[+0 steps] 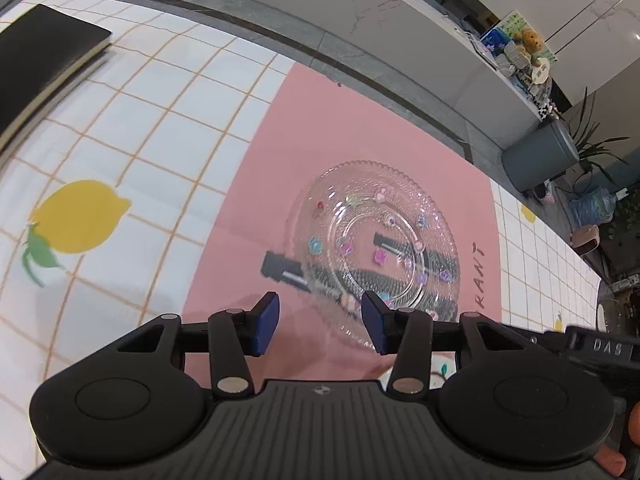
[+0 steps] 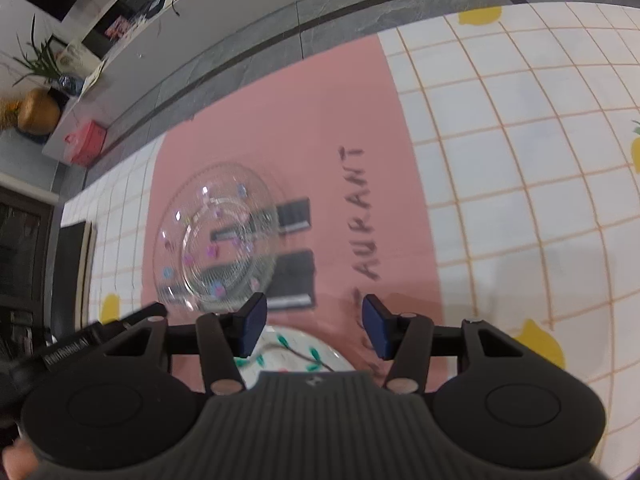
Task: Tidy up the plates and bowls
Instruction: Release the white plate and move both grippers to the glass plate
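Both claws stood spread and empty, the left gripper [image 1: 319, 322] at lower centre of its view just short of the clear glass plate [image 1: 376, 254], which lay flat and round with no long axis on the pink mat [image 1: 360, 128], while the right gripper [image 2: 313, 326] hovered above a white leaf-patterned plate [image 2: 288, 354].

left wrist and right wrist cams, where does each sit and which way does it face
Left wrist: on the left gripper, angled down at the clear glass plate with coloured dots on the pink placemat; fingertips show bottom right.
Right wrist: on the right gripper, angled down at the placemat; white leaf-patterned plate below.
Shared: glass plate, placemat, lemon-print tablecloth.
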Demonstrator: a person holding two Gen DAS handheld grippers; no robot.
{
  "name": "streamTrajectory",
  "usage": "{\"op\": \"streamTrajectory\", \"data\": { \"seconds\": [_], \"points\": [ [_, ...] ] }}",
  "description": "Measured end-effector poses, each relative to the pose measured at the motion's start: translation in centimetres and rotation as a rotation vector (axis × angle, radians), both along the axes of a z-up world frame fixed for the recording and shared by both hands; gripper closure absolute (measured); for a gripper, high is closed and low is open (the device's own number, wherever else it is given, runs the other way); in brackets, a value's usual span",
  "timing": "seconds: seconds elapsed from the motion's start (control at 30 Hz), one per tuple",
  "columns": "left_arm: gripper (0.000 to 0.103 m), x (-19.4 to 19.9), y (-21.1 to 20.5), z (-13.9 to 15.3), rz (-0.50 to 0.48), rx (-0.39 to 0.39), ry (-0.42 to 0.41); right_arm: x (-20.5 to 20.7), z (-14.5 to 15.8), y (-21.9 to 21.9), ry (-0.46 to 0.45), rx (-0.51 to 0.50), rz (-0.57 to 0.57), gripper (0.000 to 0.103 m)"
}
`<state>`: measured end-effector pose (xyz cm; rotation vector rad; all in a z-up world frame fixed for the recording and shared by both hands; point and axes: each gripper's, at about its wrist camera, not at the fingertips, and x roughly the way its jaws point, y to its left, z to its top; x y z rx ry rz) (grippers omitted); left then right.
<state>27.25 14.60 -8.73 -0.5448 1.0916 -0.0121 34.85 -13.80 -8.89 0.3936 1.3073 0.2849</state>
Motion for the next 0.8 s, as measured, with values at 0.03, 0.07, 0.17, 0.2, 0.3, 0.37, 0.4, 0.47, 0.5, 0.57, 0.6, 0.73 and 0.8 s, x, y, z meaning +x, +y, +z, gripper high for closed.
{"op": "streamTrajectory", "data": {
  "seconds": [0.03, 0.07, 0.17, 0.2, 0.3, 0.37, 0.4, 0.47, 0.5, 0.57, 0.6, 0.73, 0.8],
  "points": [
    [0.049, 0.2, 0.0, -0.2, 0.004, -0.005, -0.001, 0.2, 0.0, 0.4, -0.003, -0.003, 0.001, 0.050],
    [0.049, 0.3, 0.0, -0.3, 0.012, -0.012, -0.006, 0.4, 0.1, 0.7, -0.008, -0.005, -0.001, 0.050],
    [0.049, 0.7, 0.0, -0.4, 0.035, -0.040, -0.015, 0.9, 0.0, 1.7, -0.023, -0.020, -0.003, 0.050],
    [0.049, 0.8, 0.1, -0.5, 0.038, -0.049, -0.016, 1.0, -0.2, 2.0, -0.022, -0.021, -0.005, 0.050],
    [0.049, 1.2, 0.0, -0.7, 0.044, -0.057, -0.025, 1.0, -1.0, 2.8, -0.015, -0.026, -0.001, 0.051],
    [0.049, 1.3, -0.1, -0.7, 0.040, -0.046, -0.032, 1.1, -1.6, 3.2, -0.017, -0.022, -0.002, 0.051],
    [0.049, 1.4, -0.1, -0.7, 0.040, -0.042, -0.033, 1.1, -1.7, 3.2, -0.029, -0.011, -0.006, 0.051],
    [0.047, 1.4, -0.1, -0.8, 0.047, -0.041, -0.045, 1.1, -2.0, 3.2, -0.044, 0.001, -0.021, 0.051],
    [0.046, 1.4, -0.1, -0.8, 0.050, -0.041, -0.052, 1.1, -2.0, 3.2, -0.054, 0.004, -0.024, 0.051],
    [0.046, 1.5, 0.0, -0.9, 0.054, -0.039, -0.063, 1.2, -1.9, 3.3, -0.068, 0.005, -0.021, 0.051],
    [0.046, 1.6, 0.0, -0.9, 0.055, -0.038, -0.069, 1.2, -1.9, 3.4, -0.077, 0.005, -0.020, 0.051],
    [0.052, 1.6, -0.5, -0.8, 0.045, -0.024, -0.093, 1.1, -1.9, 3.9, -0.112, 0.002, -0.014, 0.051],
    [0.054, 1.7, -0.8, -0.7, 0.030, -0.008, -0.091, 1.0, -2.1, 4.1, -0.104, 0.018, -0.003, 0.068]
  ]
}}
